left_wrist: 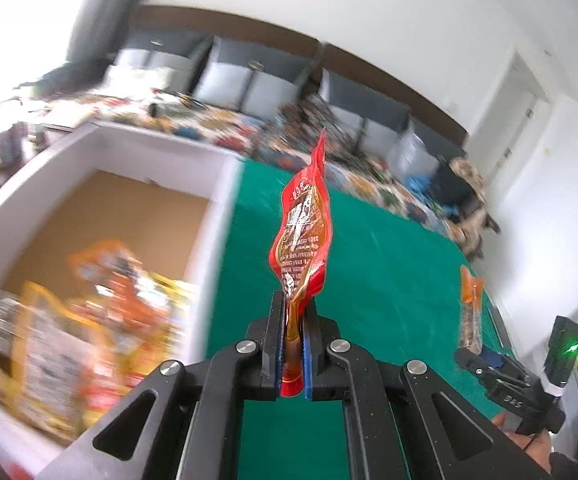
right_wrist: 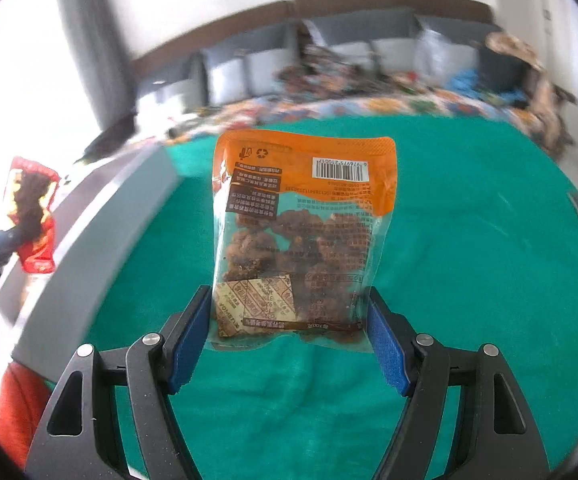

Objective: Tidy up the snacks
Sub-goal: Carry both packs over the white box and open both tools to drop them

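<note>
My left gripper (left_wrist: 292, 344) is shut on a red snack packet (left_wrist: 303, 224), held edge-on above the green cloth just right of a white cardboard box (left_wrist: 217, 176). The box holds several orange and yellow snack packs (left_wrist: 89, 304). My right gripper (right_wrist: 289, 332) has its blue pads at both side edges of an orange and clear bag of brown snacks (right_wrist: 301, 232), which stands upright between them over the green table (right_wrist: 469, 240). The bag (left_wrist: 471, 308) and right gripper show at the right in the left wrist view. The red packet (right_wrist: 33, 216) shows at far left in the right wrist view.
The box wall (right_wrist: 101, 232) runs along the table's left side. A bed with a patterned cover (left_wrist: 217, 124) and grey pillows lies behind the table. A white door (left_wrist: 517, 120) is at the right.
</note>
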Motion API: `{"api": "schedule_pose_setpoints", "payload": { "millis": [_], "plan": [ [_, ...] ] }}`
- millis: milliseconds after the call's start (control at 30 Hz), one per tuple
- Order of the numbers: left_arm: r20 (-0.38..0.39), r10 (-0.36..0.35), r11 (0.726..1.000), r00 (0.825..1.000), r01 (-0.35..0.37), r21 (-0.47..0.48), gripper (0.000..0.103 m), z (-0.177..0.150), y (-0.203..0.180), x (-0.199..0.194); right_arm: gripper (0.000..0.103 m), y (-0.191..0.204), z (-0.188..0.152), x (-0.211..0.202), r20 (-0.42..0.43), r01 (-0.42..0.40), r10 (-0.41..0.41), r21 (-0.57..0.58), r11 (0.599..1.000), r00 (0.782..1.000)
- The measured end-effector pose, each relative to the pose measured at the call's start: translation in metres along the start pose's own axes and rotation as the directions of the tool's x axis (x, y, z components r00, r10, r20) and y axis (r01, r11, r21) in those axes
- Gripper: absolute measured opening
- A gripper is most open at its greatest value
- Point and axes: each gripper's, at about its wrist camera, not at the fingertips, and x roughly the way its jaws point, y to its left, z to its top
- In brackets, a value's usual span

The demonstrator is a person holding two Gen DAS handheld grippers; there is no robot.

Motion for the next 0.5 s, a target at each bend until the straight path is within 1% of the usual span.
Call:
{"api": "schedule_pose_setpoints", "payload": {
  "millis": [67,100,133,167,233,300,333,367,400,433,467,500],
  "plan": [
    [0.017,0.042,0.999,0.999,-0.042,-0.018,0.006,0.011,0.027,-0.018,0.076,0.038,0.017,0.001,0.008,-0.067,0.068,-0.057,0.996,0.998],
    [0.026,0.087,0.996,0.996,-0.087,-0.022,0.006,0.017,0.046,-0.029,0.076,0.064,0.029,0.003,0.009,-0.116,0.118,-0.096,0.989,0.993],
    [0.026,0.123,0.992,0.992,-0.122,-0.025,0.006,0.019,0.061,-0.034,0.076,0.082,0.035,0.003,0.006,-0.151,0.152,-0.12,0.981,0.988],
    [0.021,0.145,0.989,0.989,-0.144,-0.032,0.006,0.02,0.072,-0.038,0.076,0.104,0.043,0.005,-0.003,-0.193,0.195,-0.149,0.97,0.981],
    [0.003,0.194,0.979,0.981,-0.193,-0.059,0.006,0.019,0.1,-0.042,0.076,0.152,0.056,0.012,-0.037,-0.283,0.281,-0.202,0.938,0.959],
    [-0.039,0.244,0.966,0.969,-0.246,-0.074,0.008,0.014,0.127,-0.038,0.076,0.201,0.066,0.028,-0.098,-0.361,0.348,-0.237,0.902,0.932],
    [-0.05,0.256,0.963,0.965,-0.259,-0.076,0.01,0.01,0.133,-0.036,0.076,0.217,0.068,0.035,-0.123,-0.383,0.364,-0.246,0.89,0.923],
    [-0.064,0.272,0.958,0.96,-0.277,-0.079,0.019,0.007,0.141,-0.033,0.076,0.236,0.07,0.045,-0.153,-0.404,0.376,-0.257,0.878,0.914],
    [-0.085,0.305,0.947,0.949,-0.312,-0.08,0.038,0.002,0.149,-0.027,0.078,0.255,0.071,0.056,-0.189,-0.425,0.385,-0.269,0.864,0.903],
    [-0.094,0.318,0.942,0.944,-0.325,-0.08,0.047,-0.003,0.152,-0.024,0.079,0.273,0.071,0.071,-0.241,-0.452,0.395,-0.272,0.849,0.886],
    [-0.102,0.33,0.937,0.938,-0.339,-0.082,0.06,-0.007,0.154,-0.019,0.081,0.285,0.068,0.085,-0.291,-0.481,0.408,-0.253,0.839,0.865],
    [-0.106,0.344,0.932,0.933,-0.353,-0.083,0.07,-0.012,0.157,-0.017,0.082,0.297,0.064,0.102,-0.348,-0.511,0.423,-0.216,0.832,0.837]
  ]
}}
